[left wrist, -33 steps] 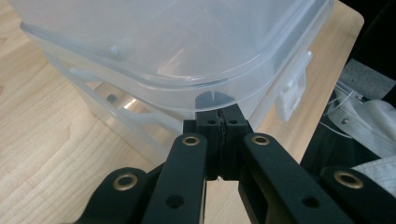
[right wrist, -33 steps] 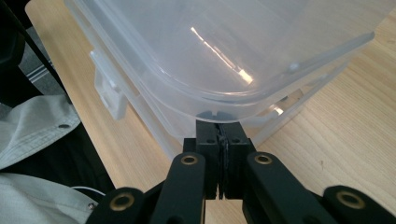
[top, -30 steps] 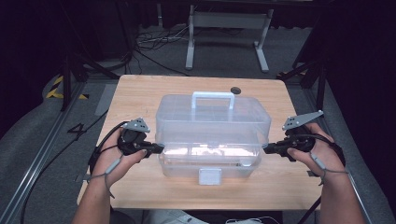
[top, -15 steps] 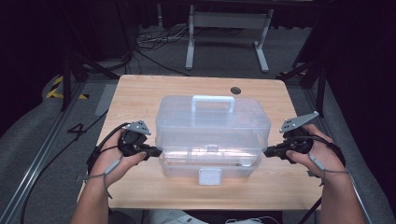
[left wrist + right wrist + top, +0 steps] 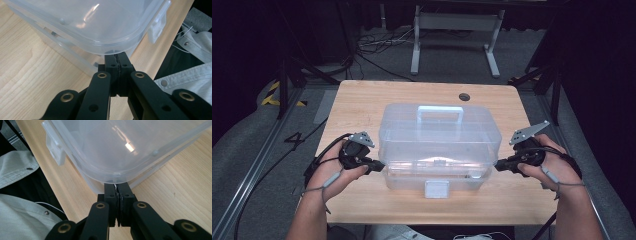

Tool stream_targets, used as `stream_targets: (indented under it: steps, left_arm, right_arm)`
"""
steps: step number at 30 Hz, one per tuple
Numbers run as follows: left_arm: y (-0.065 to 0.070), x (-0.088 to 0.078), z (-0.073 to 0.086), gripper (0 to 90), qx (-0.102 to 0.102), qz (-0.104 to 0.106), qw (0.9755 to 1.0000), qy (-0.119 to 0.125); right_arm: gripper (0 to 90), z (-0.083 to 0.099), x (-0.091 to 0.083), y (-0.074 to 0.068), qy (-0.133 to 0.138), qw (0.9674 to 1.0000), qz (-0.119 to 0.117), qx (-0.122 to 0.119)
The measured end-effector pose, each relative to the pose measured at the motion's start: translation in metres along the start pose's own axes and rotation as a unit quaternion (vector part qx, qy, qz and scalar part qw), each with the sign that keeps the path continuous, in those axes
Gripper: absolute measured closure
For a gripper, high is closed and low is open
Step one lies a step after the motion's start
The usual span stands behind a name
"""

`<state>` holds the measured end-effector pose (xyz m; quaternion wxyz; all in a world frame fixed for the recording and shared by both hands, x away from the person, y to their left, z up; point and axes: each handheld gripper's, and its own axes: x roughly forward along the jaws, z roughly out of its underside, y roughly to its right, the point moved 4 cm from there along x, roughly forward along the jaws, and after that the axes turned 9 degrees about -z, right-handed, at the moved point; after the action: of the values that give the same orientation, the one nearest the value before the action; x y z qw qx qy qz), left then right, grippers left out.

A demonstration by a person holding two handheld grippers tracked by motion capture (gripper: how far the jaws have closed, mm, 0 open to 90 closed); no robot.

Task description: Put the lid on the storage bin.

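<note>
Clear box (image 5: 439, 145) is blocking the middle of the surface (image 5: 362, 100); bare wood is lying open behind it and at both its ends, with a narrow strip in front.

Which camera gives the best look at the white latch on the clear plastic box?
The high view: the latch faces the camera squarely at the box's front middle. The left gripper view and right gripper view catch it obliquely, from the side.
</note>
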<state>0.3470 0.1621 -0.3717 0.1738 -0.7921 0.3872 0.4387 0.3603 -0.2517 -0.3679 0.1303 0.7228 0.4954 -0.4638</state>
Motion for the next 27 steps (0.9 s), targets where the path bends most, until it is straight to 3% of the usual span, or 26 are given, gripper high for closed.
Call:
stream_targets:
  steps: [27]
  left_arm:
    - [0.004,0.013,0.006,89.4,0.026,0.011,0.998,-0.057]
  right_arm:
    - [86.6,0.005,0.014,0.001,-0.058,0.9983,-0.008,-0.002]
